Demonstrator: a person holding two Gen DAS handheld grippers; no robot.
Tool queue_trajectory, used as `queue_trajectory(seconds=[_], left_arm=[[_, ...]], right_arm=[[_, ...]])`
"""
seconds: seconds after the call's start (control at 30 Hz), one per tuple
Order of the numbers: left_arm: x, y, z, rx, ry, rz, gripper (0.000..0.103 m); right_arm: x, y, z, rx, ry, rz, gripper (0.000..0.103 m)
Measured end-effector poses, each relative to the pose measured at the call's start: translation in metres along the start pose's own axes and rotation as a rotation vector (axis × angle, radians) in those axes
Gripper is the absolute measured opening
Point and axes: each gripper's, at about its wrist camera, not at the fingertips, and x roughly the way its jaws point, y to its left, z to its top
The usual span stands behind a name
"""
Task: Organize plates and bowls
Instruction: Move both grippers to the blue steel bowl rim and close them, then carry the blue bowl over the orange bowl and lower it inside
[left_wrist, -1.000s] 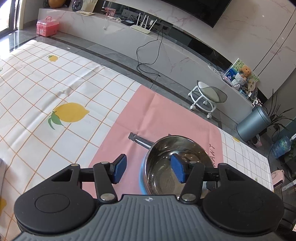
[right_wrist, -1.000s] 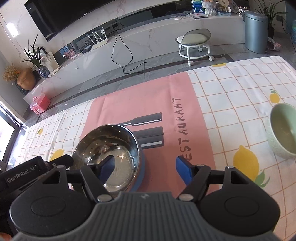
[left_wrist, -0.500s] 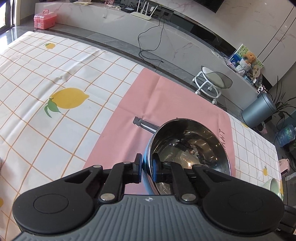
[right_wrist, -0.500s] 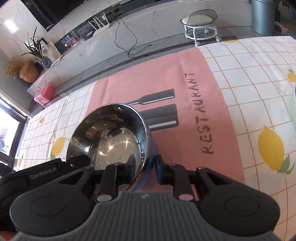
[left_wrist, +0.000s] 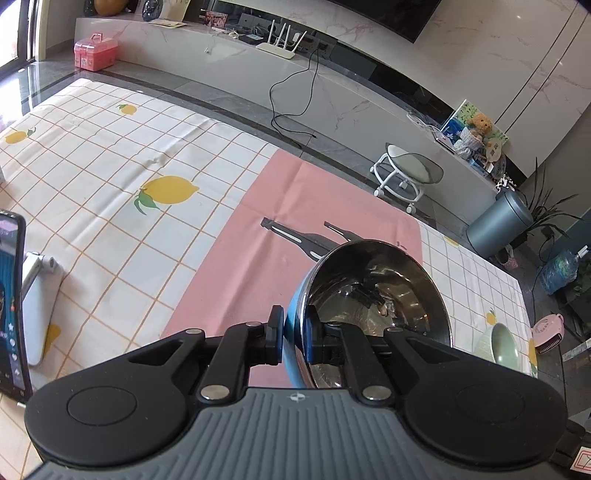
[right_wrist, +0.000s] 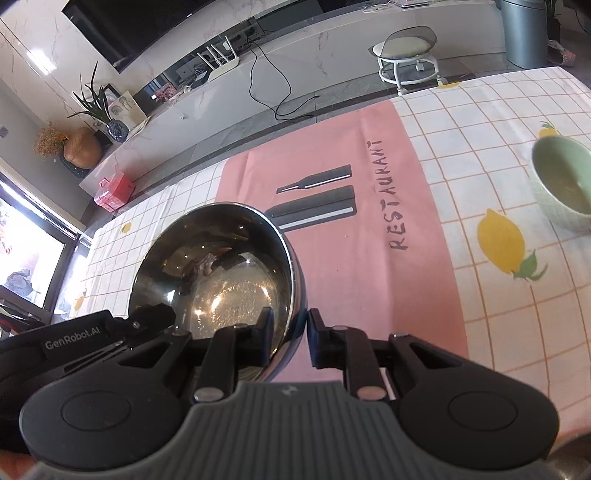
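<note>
Left wrist view: my left gripper (left_wrist: 291, 341) pinches the steel bowl (left_wrist: 376, 302) at its near rim above the pink mat (left_wrist: 240, 266); my right gripper (right_wrist: 290, 338) clamps the opposite rim. I should lift evenly toward the green bowl (right_wrist: 561, 184).

On the pink placemat (right_wrist: 369, 221) the word "RESTAURANT" is printed in dark capitals, running up the middle of the right wrist view beside two printed dark utensil shapes. At lower left of that same view, the black body of the left gripper (right_wrist: 77, 338) carries white lettering, "GenRobot.AI". The phone screen (left_wrist: 9, 302) at the left edge of the left wrist view is too blurred to read.
</note>
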Motion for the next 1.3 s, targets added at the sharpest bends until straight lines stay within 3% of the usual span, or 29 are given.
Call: queue_trajectory(seconds=[0.33, 0.83, 1.03, 1.3], left_arm=[[-0.039, -0.037, -0.049, 0.018, 0.027, -0.106, 0.011], [-0.067, -0.128, -0.126, 0.215, 0.105, -0.259, 0.011], [-0.062, -0.148, -0.150, 0.250, 0.160, -0.283, 0.012], [-0.048, -0.148, -0.169, 0.241, 0.208, -0.243, 0.012]], right_arm=[[-0.095, -0.040, -0.044, 0.064, -0.121, -0.010, 0.017], [-0.218, -0.124, -0.088, 0.176, -0.319, -0.099, 0.017], [-0.240, -0.156, -0.107, 0.216, -0.325, -0.139, 0.015], [-0.232, -0.179, -0.122, 0.252, -0.287, -0.165, 0.015]])
